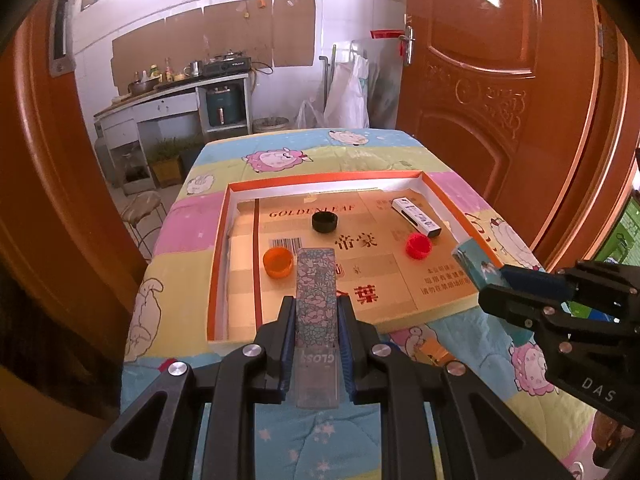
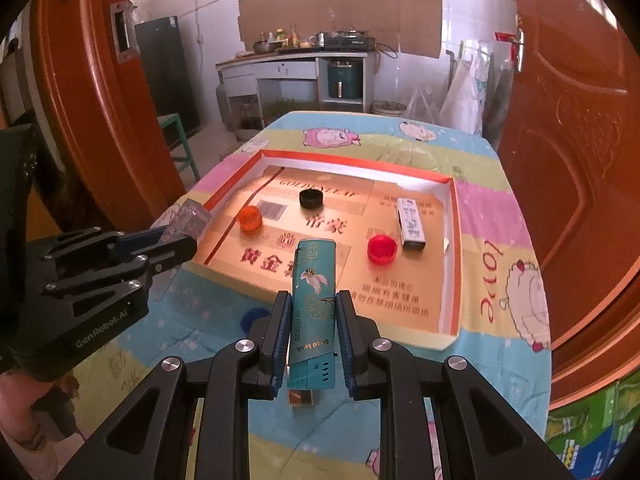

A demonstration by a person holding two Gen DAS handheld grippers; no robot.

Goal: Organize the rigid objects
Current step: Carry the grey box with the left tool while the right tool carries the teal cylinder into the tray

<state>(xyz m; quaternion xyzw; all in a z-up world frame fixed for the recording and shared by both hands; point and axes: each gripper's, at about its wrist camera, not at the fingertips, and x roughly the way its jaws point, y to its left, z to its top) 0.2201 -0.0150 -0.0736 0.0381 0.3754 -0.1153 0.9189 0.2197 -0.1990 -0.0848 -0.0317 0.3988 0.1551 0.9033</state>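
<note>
My left gripper (image 1: 316, 312) is shut on a long floral-patterned box (image 1: 316, 292), held above the near edge of the shallow orange-rimmed cardboard tray (image 1: 320, 179). My right gripper (image 2: 312, 308) is shut on a teal box (image 2: 313, 280) with a bird print, also held over the tray's near edge (image 2: 448, 340). In the tray lie an orange cap (image 1: 277, 262), a black cap (image 1: 324, 222), a red cap (image 1: 419, 246) and a white box (image 1: 416, 216). Each gripper shows in the other's view: the right gripper (image 1: 496, 276) and the left gripper (image 2: 180, 236).
The tray sits on a table under a cartoon-sheep cloth (image 1: 280, 156). Orange doors (image 1: 500, 80) stand on both sides. A kitchen counter (image 1: 168, 92) and a stool (image 1: 144, 208) are behind. A blue cap (image 2: 252, 316) lies on the cloth near the tray.
</note>
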